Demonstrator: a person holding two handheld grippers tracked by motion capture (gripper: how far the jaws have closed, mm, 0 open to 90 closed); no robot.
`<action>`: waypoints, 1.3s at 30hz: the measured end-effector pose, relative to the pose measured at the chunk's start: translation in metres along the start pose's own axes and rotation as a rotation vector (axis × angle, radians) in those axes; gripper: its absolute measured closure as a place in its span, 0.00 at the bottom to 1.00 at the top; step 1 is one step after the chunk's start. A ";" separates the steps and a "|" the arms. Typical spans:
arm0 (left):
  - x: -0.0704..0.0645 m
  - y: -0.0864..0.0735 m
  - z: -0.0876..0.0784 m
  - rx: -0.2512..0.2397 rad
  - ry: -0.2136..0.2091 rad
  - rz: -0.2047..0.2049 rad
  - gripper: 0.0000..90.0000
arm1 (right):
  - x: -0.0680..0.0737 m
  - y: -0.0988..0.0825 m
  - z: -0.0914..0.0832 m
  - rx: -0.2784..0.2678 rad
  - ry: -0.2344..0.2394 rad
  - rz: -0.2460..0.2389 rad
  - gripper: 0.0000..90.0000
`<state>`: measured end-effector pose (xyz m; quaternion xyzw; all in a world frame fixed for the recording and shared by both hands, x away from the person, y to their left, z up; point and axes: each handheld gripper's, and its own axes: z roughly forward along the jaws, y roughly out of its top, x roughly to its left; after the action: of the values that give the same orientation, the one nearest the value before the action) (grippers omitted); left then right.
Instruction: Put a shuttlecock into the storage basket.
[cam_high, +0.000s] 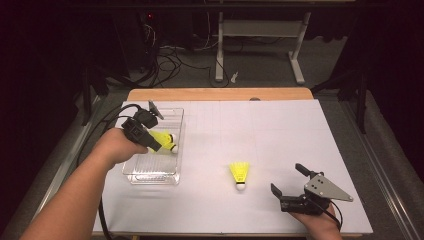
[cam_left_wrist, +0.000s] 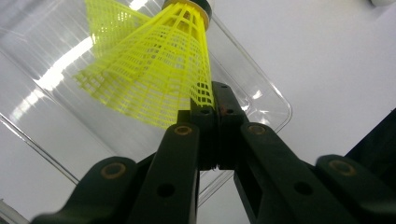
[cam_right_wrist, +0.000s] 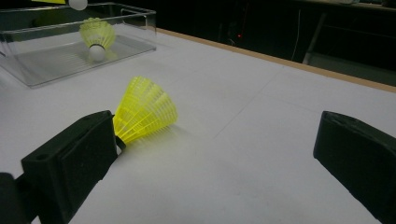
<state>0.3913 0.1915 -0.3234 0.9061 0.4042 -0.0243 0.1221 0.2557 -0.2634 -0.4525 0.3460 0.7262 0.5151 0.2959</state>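
Forearms are reaching in from the bottom edge of the high view, nearest the camera, each hand carrying a two-jaw gripper over a white-covered table (cam_high: 280, 130).

Taking things from largest to smallest: the table is spreading across the middle of that view, its wooden far edge showing at twelve o'clock. Next, a clear plastic bin (cam_high: 172, 176) is sitting at about nine o'clock on the white sheet; in the right gripper view it (cam_right_wrist: 140, 18) is standing at the upper left, with one yellow shuttlecock (cam_right_wrist: 97, 36) lying inside it.

The left gripper (cam_high: 156, 145) is hanging over the bin, and its jaws are pinching together on the mesh skirt rim of a held shuttlecock (cam_left_wrist: 159, 70), whose cork end is pointing away from the camera, above the bin floor (cam_left_wrist: 51, 121).

The right gripper (cam_high: 289, 180) is resting near five o'clock, its jaws standing wide apart and gripping nothing.

Smallest, a loose shuttlecock (cam_high: 240, 175) is lying on the bare sheet near six o'clock, between the bin and the right gripper, cork toward the person. In the right gripper view it (cam_right_wrist: 144, 112) is lying just beside the left-hand jaw.
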 end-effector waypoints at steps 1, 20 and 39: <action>0.001 -0.001 0.000 0.000 0.004 -0.002 0.99 | 0.000 0.000 0.000 0.001 0.000 0.001 0.00; 0.002 -0.004 0.014 0.026 0.002 -0.016 0.99 | 0.001 0.000 0.000 0.003 0.000 -0.002 0.00; 0.001 -0.011 0.035 0.062 -0.017 -0.020 0.99 | 0.001 0.000 0.000 0.004 -0.001 -0.001 0.00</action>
<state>0.3857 0.1908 -0.3599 0.9051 0.4114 -0.0458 0.0971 0.2556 -0.2626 -0.4524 0.3467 0.7270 0.5135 0.2959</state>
